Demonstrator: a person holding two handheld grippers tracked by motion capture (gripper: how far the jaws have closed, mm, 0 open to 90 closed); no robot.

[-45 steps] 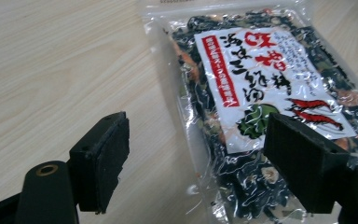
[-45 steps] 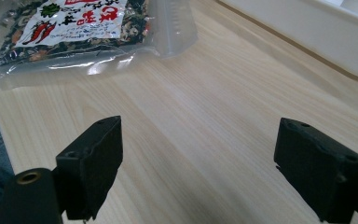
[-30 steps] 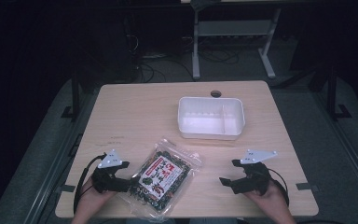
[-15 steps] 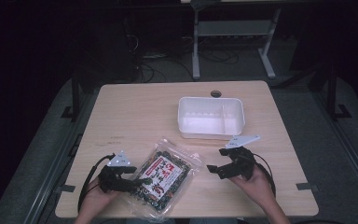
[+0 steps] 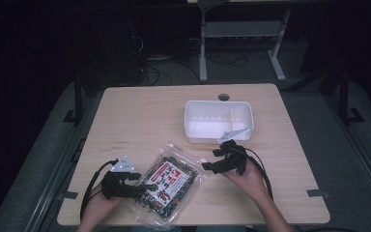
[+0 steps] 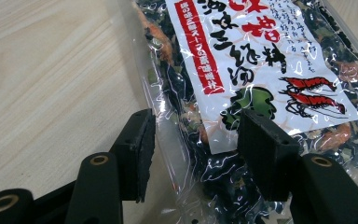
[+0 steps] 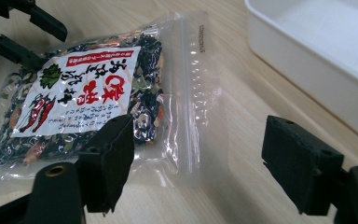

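The clear plastic zip bag of dark dried seaweed mix w/ a white-and-red printed label [image 5: 168,183] lies flat at the near edge of the pale wood-grain worktop [image 5: 145,116], angled, its sealed strip toward the white rectangular plastic tub [image 5: 217,121], which sits just beyond it, apart. Left claw [image 5: 142,186] is at the bag's near-left corner; its jaws have just been closing and now straddle the bag's edge, abt half open, one pad beside the clear margin and one over the label [image 6: 261,56], not visibly pinching. Right claw [image 5: 207,166] hovers just beside the bag's zip end, between bag and tub; jaws have just been closing a little, wide apart w/ nothing between them but bare worktop and the bag's corner ahead. Plenty of bare wood left and far of the tub. Dim room, grey carpet, a metal stand [image 5: 241,43] and cables behind.
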